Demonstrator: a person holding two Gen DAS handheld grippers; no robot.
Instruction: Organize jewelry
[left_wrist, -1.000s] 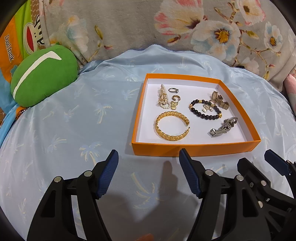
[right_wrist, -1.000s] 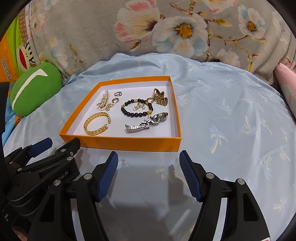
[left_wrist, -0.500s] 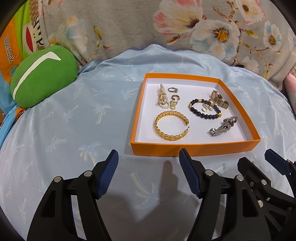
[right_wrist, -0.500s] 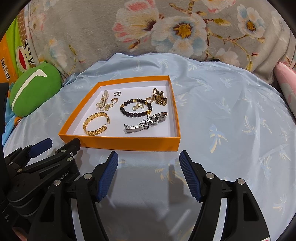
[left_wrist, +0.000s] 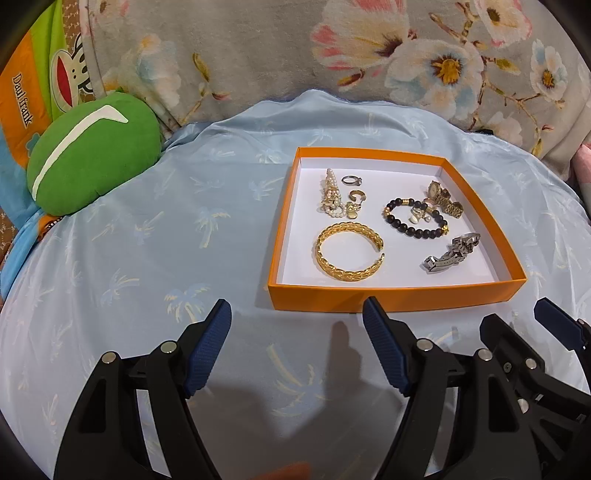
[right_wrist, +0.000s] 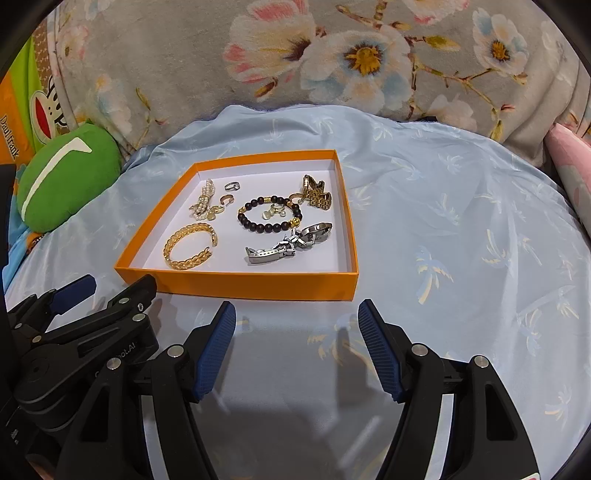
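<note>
Both grippers hover short of orange tray, jaws apart, empty. Right gripper: reach silver clasp at 12 o'clock, descend vertically, pinch midsection. Left gripper steadies tray.

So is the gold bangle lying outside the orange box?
No, the gold bangle lies inside the orange box, near its front left corner.
</note>
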